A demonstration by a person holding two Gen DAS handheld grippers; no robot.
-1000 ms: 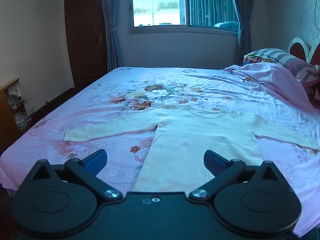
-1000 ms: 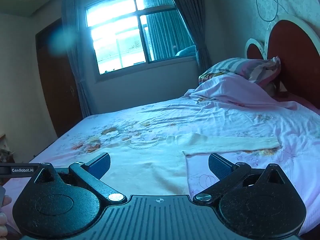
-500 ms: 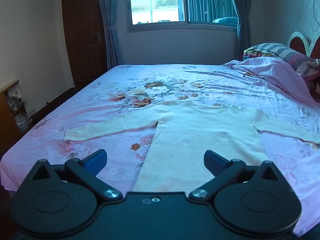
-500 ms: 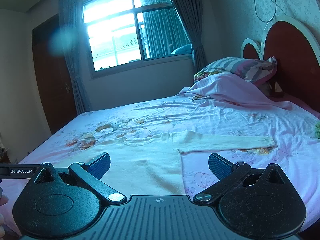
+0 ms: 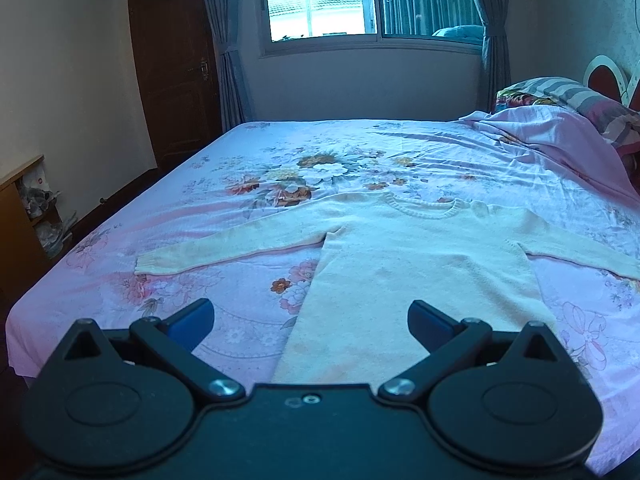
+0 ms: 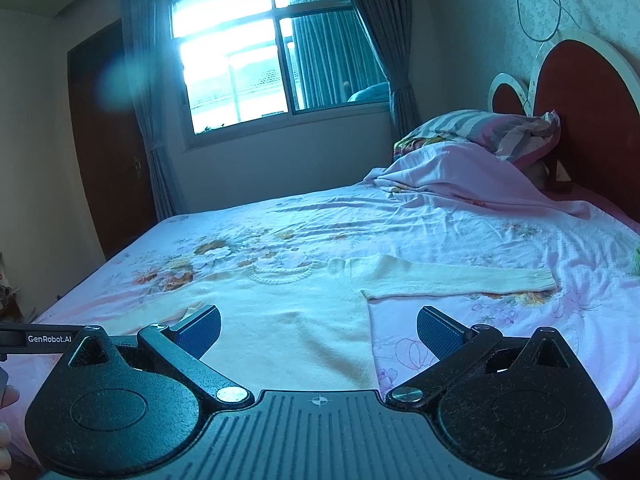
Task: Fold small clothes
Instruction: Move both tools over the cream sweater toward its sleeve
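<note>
A cream knitted sweater (image 5: 416,264) lies flat on the bed, front up, neckline away from me and both sleeves spread out sideways. It also shows in the right wrist view (image 6: 296,320), with its right sleeve (image 6: 460,280) stretched toward the headboard. My left gripper (image 5: 310,316) is open and empty, above the sweater's lower left hem. My right gripper (image 6: 318,330) is open and empty, above the sweater's lower right part.
The bed has a pink floral sheet (image 5: 280,184). A bunched pink blanket (image 6: 460,176) and striped pillow (image 6: 480,128) lie by the red headboard (image 6: 588,104). A wooden shelf (image 5: 20,216) stands left of the bed. A window (image 5: 320,0) and door (image 5: 172,60) are behind.
Both grippers have drawn back and tilted up slightly; the sweater sits a little farther off in both views. Jaws stay open. The sweater has not moved.
</note>
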